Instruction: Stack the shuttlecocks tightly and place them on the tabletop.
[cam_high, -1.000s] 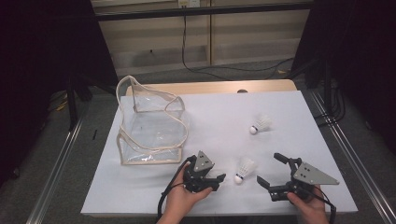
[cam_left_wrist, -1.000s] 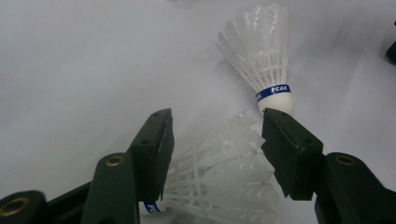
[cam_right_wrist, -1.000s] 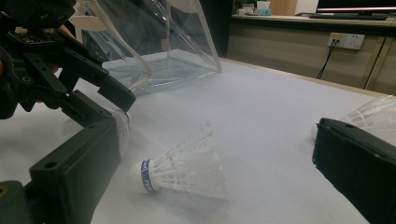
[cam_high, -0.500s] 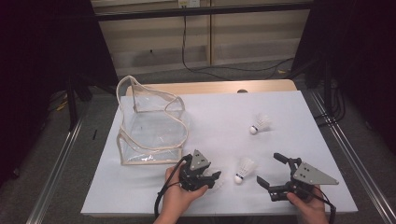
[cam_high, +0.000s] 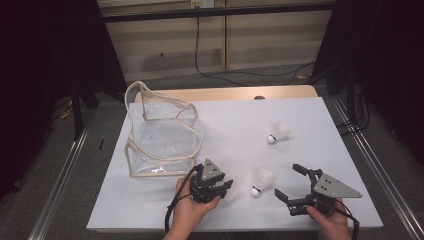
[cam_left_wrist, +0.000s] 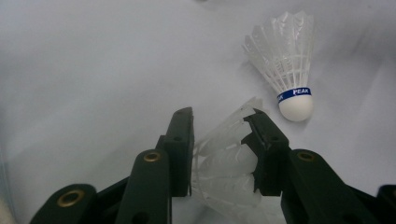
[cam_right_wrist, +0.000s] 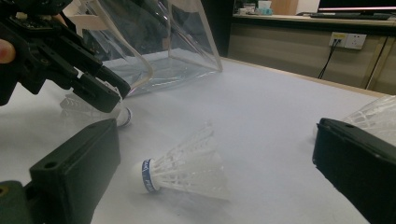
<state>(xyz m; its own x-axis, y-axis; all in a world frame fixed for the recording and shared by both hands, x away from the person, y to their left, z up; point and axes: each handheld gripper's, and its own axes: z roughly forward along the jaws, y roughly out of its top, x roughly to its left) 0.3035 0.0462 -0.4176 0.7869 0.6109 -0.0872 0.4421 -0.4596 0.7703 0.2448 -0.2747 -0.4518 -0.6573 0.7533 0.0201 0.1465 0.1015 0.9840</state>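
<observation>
My left gripper (cam_high: 223, 188) (cam_left_wrist: 223, 140) has a white shuttlecock (cam_left_wrist: 226, 172) between its jaws. They have just been closing, and both pads now touch its feather skirt. A second shuttlecock (cam_high: 262, 181) (cam_left_wrist: 287, 60) with a blue band lies on the white table (cam_high: 235, 125) between the two grippers. My right gripper (cam_high: 287, 180) (cam_right_wrist: 217, 135) stands wide open, pointing at that second shuttlecock (cam_right_wrist: 187, 170) without touching it. A third shuttlecock (cam_high: 278, 133) (cam_right_wrist: 378, 116) lies farther back on the right. The right gripper view also has the left gripper (cam_right_wrist: 114, 95) over its shuttlecock (cam_right_wrist: 93, 109).
A clear plastic bag (cam_high: 160, 135) (cam_right_wrist: 163, 46) with a beige rim stands open at the table's left, just beyond the left gripper. Metal rails (cam_high: 65, 185) run along both sides of the table. Cables (cam_high: 210, 65) lie on the floor behind it.
The left gripper's jaws have narrowed and the left hand has shifted slightly. The right gripper and the two loose shuttlecocks have not moved.
</observation>
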